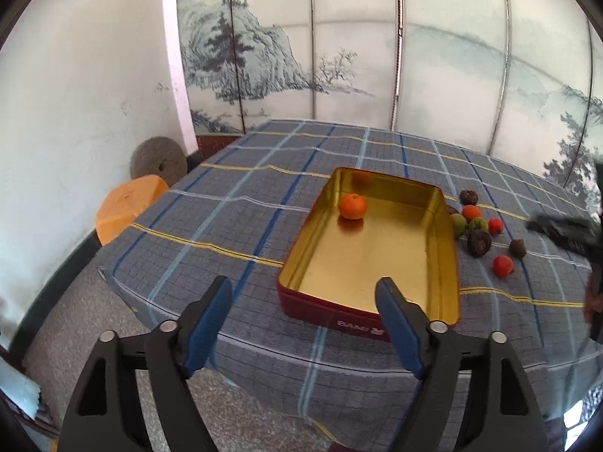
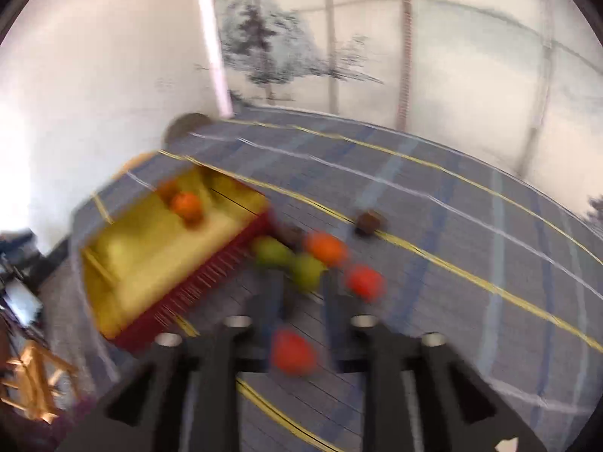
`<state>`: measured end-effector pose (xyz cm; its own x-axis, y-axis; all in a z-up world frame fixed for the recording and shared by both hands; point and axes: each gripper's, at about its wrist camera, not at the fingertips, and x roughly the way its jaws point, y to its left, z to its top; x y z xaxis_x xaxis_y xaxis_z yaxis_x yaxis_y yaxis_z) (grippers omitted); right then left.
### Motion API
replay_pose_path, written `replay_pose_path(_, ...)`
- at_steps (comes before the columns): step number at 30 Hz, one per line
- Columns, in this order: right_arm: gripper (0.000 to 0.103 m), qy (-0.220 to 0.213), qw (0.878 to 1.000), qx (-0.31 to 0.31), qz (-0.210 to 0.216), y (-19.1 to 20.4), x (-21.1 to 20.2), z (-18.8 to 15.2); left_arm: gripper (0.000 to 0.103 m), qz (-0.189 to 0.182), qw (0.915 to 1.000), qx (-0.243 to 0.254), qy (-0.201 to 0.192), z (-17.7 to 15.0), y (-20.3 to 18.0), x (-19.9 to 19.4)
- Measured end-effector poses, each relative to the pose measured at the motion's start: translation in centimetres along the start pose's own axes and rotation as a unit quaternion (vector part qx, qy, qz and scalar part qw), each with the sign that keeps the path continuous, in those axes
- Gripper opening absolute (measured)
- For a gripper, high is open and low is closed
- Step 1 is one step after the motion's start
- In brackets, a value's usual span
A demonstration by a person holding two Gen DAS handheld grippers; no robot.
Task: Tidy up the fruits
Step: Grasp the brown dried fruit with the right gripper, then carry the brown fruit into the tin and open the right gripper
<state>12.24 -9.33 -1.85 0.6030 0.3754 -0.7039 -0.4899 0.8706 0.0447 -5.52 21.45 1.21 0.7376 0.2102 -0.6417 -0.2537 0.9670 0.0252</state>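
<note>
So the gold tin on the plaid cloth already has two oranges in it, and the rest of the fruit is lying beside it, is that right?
Not quite. The tin holds only one orange; the second orange shape is its reflection in the tin's wall. The left wrist view shows this clearly. The rest of the fruit does lie beside the tin on the plaid cloth.
</note>
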Motion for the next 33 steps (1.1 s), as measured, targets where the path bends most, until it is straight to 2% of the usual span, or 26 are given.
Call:
replay_pose_path(2,0.042,0.031,0.999,0.015,-0.003,-1.7,0.2,-2.3,0.08,-0.005,1.0,0.003,0.008,-0.2,-0.3,0.5)
replay_pose_path(5,0.042,0.047,0.998,0.005,-0.029,-1.8,0.4,-3.7,0.08,-0.025,0.9993,0.002,0.026,-0.4,-1.3,1.2)
replay_pose_path(7,0.042,0.044,0.999,0.021,-0.02,-2.3,1.1,-3.6,0.08,-0.033,0.999,0.008,0.028,-0.5,-2.0,1.1)
replay_pose_path(11,0.042,0.046,0.998,0.022,-0.022,-2.4,2.8,-2.9,0.08,-0.023,0.9991,0.032,0.014,-0.6,-3.1,0.5)
replay_pose_path(14,0.042,0.065,0.997,0.019,-0.021,-2.2,5.1,-2.6,0.08,-0.024,0.9991,0.033,0.014,-0.6,-3.3,0.5)
replay_pose_path(16,0.033,0.085,0.996,0.015,-0.032,-2.2,6.5,-2.9,0.08,-0.028,0.9989,0.032,0.019,-0.5,-3.3,0.6)
replay_pose_path(20,0.032,0.073,0.996,0.028,-0.035,-1.8,4.7,-2.4,0.08,-0.026,0.9989,0.034,0.018,-0.5,-3.4,0.7)
replay_pose_path(22,0.032,0.047,0.998,0.03,0.0,-0.6,2.7,-1.0,0.08,-0.027,0.999,0.031,0.017,-0.4,-3.2,0.8)
replay_pose_path(26,0.032,0.013,0.998,-0.009,0.064,4.2,1.1,3.0,0.08,-0.03,0.9991,0.021,0.021,-0.4,-2.5,1.1)
replay_pose_path(29,0.032,0.008,0.992,-0.041,0.12,9.1,2.1,6.2,0.08,-0.026,0.9993,0.019,0.018,-0.5,-2.1,0.8)
replay_pose_path(33,0.032,0.03,0.987,-0.071,0.142,13.7,5.4,7.3,0.08,-0.013,0.9994,0.024,0.023,-0.4,-1.5,0.8)
